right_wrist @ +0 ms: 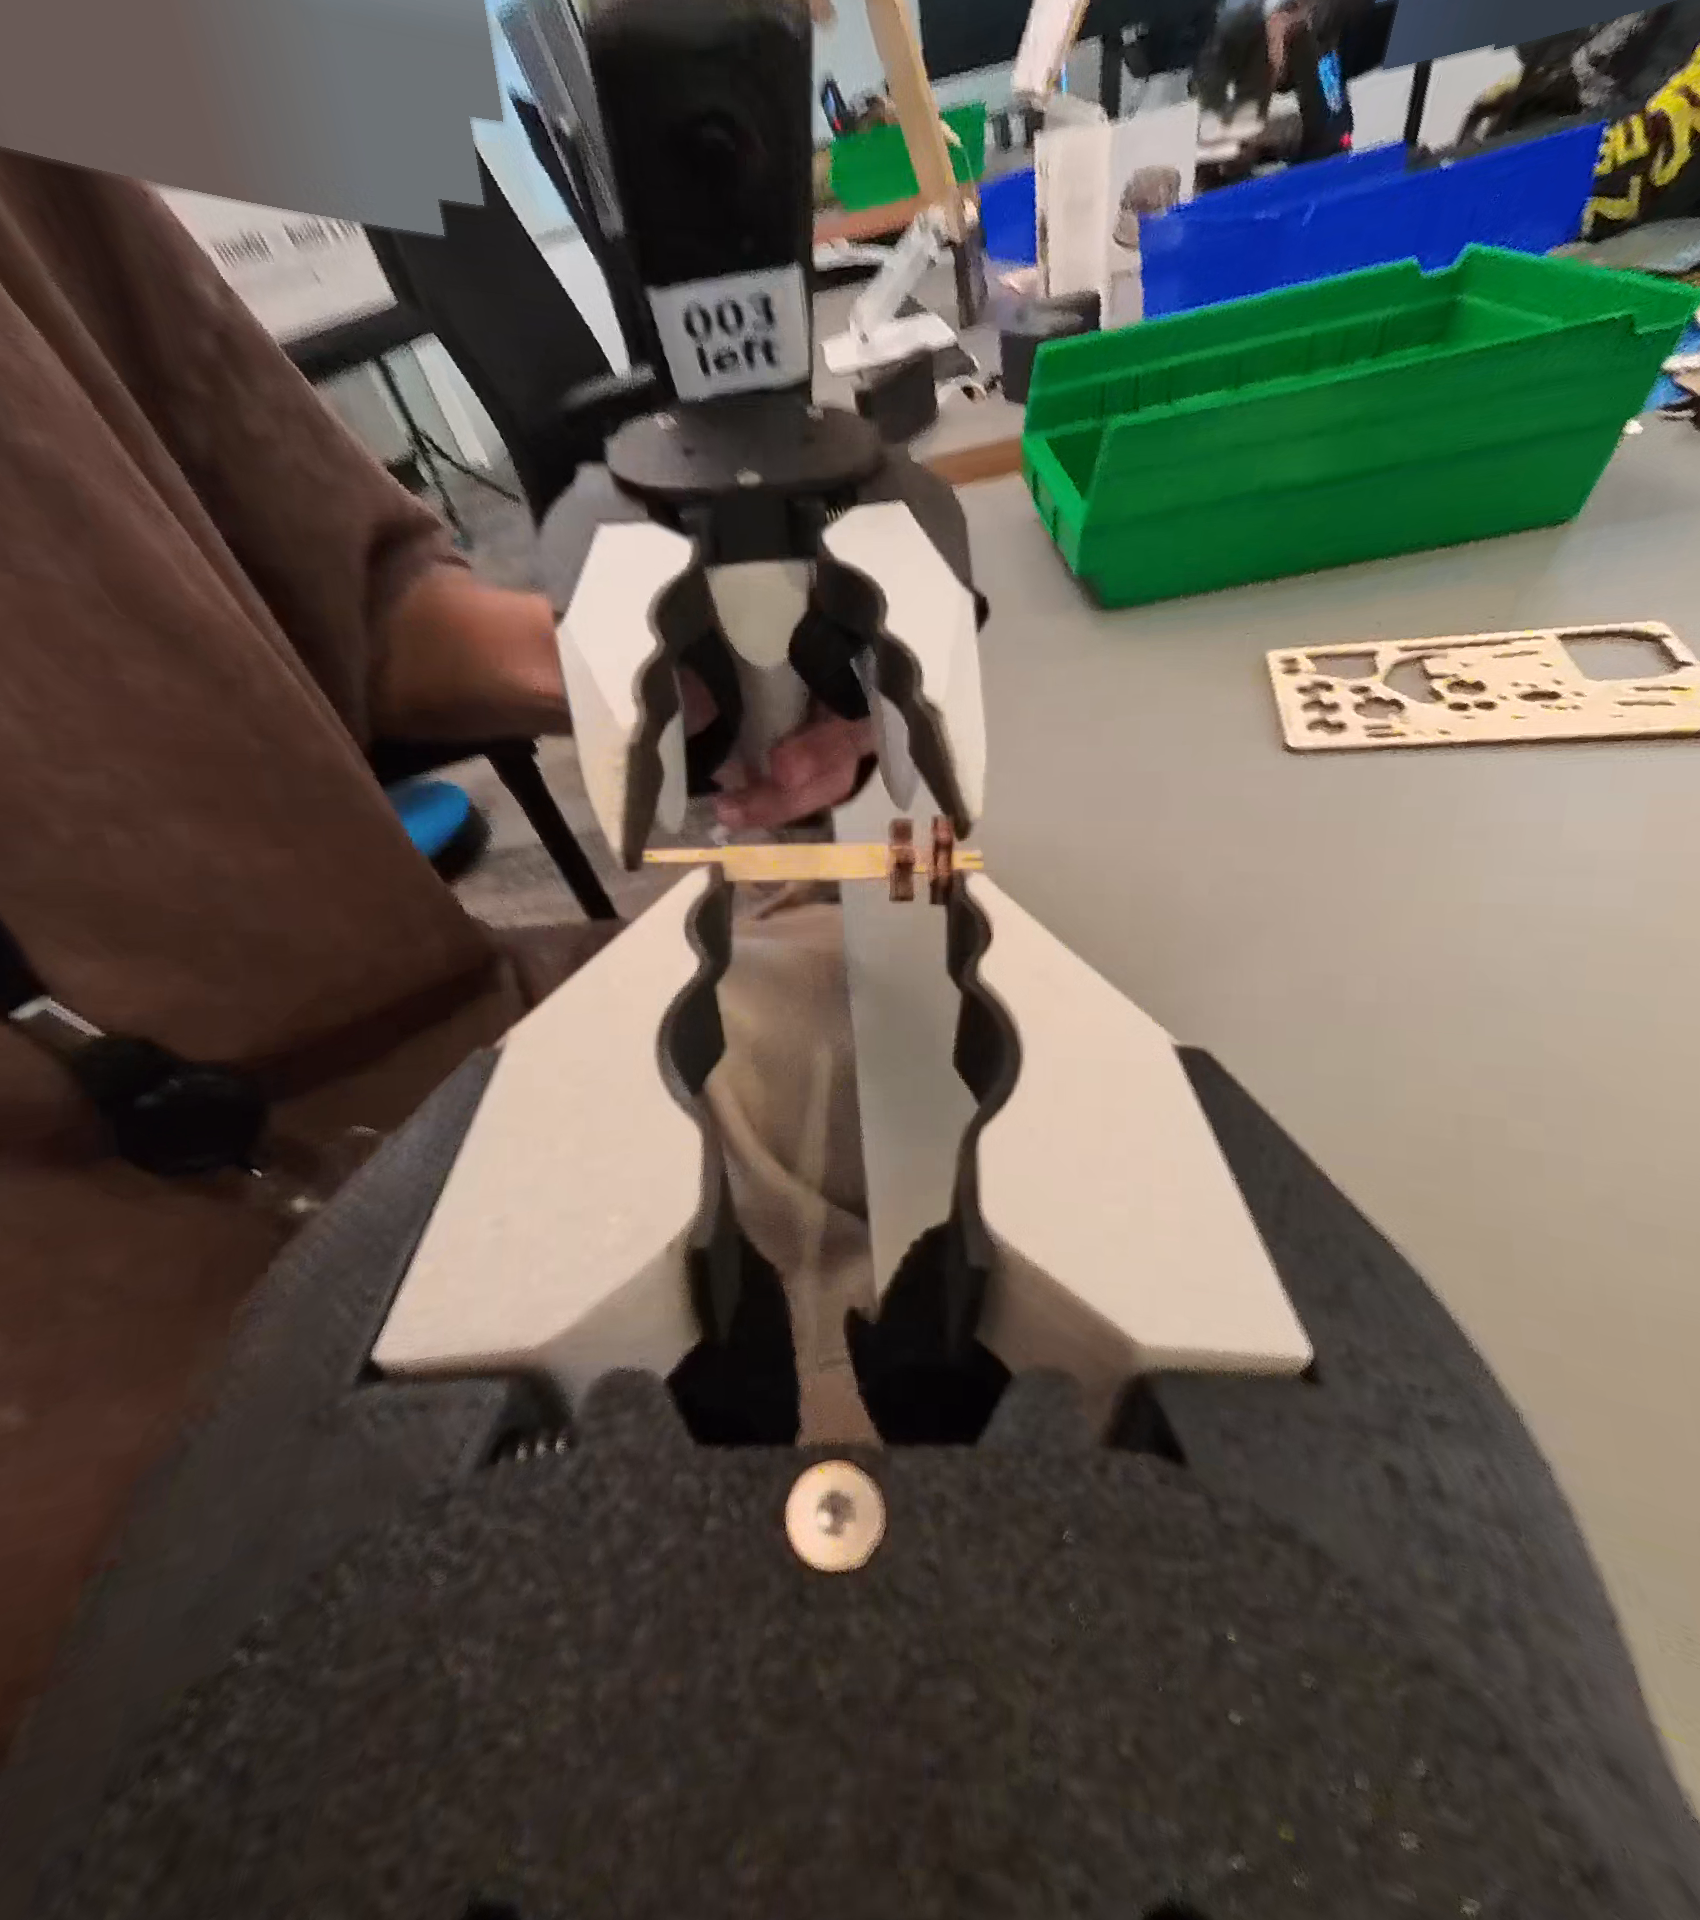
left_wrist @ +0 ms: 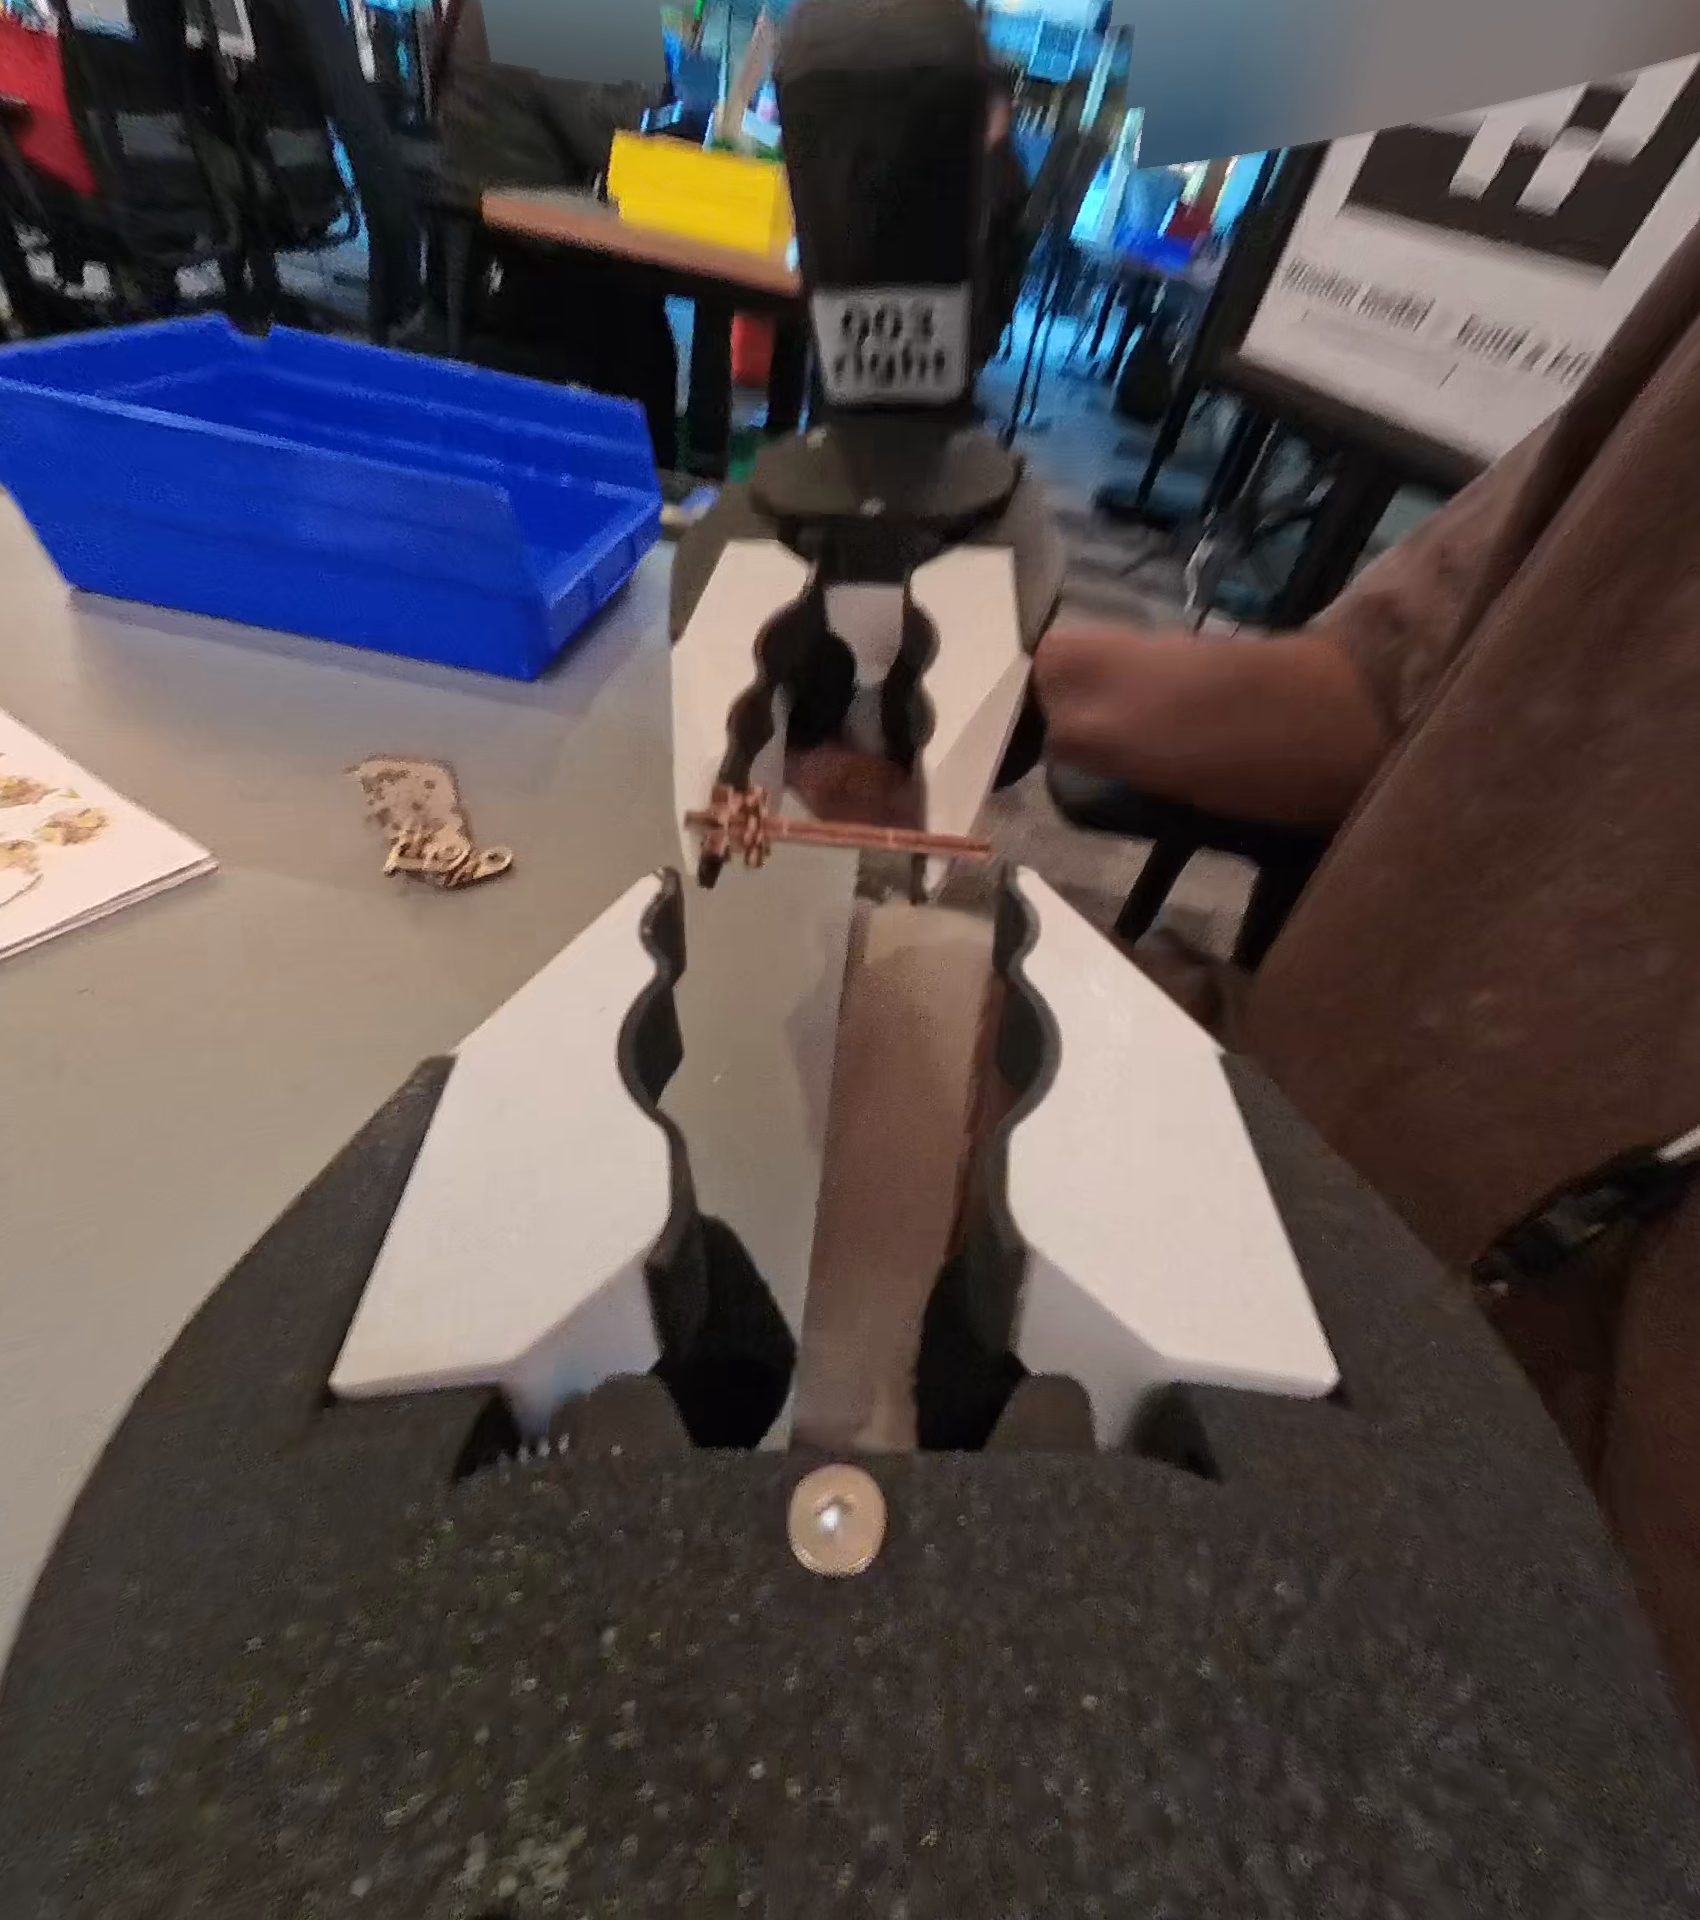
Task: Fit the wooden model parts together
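While the thin wooden strip (left_wrist: 877, 836) lay crosswise at mid-frame, its long axis ran left to right between the two facing grippers, with small notched pieces (right_wrist: 921, 858) slotted on near one end. Which jaws pinched it I cannot tell — both pairs stood spread. The left gripper (left_wrist: 838, 894) and right gripper (right_wrist: 830, 883) met tip to tip above the grey table (left_wrist: 202, 1039).

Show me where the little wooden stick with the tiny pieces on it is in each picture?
Left wrist view: the wooden stick lies crosswise just above the middle, between the two grippers' tips, small pieces at its left end.
Right wrist view: the same stick sits crosswise between the tips, pieces at its right end.
Shared landmark: the grey table.
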Demonstrator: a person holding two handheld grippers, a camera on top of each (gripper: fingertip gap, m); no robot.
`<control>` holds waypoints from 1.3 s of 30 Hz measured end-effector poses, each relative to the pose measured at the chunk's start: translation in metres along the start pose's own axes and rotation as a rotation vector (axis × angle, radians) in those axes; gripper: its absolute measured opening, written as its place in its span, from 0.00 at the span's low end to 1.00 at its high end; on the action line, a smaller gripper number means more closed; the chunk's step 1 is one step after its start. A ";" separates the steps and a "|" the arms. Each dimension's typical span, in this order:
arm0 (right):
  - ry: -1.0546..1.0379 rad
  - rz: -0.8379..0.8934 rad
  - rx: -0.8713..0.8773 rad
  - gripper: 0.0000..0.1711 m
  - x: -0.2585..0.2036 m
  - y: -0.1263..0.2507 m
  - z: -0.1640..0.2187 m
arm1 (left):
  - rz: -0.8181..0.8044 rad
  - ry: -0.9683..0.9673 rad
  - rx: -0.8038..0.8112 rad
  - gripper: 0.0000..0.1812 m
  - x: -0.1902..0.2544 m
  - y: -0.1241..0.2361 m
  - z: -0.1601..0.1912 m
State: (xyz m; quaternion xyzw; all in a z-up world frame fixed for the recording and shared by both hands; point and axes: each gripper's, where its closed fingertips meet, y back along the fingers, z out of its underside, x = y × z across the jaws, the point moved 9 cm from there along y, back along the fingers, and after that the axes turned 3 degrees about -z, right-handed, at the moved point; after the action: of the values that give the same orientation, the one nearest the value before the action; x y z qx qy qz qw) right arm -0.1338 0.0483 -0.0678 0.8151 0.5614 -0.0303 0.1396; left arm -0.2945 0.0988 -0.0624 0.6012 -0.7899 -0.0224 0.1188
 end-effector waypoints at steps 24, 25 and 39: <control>-0.166 -0.172 0.259 0.24 -0.009 -0.007 -0.017 | -0.002 0.196 0.245 0.18 0.002 0.008 -0.015; -0.177 -0.149 0.242 0.23 -0.009 -0.010 -0.016 | -0.047 0.176 0.237 0.04 0.000 0.010 -0.013; -0.210 -0.139 0.214 0.23 -0.004 -0.007 -0.014 | -0.018 0.174 0.205 0.15 0.000 0.008 -0.013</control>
State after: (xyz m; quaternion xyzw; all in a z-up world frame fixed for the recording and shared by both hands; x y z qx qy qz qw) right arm -0.1434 0.0509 -0.0546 0.7769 0.5923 -0.1845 0.1074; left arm -0.2990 0.1026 -0.0482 0.6169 -0.7694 0.1094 0.1245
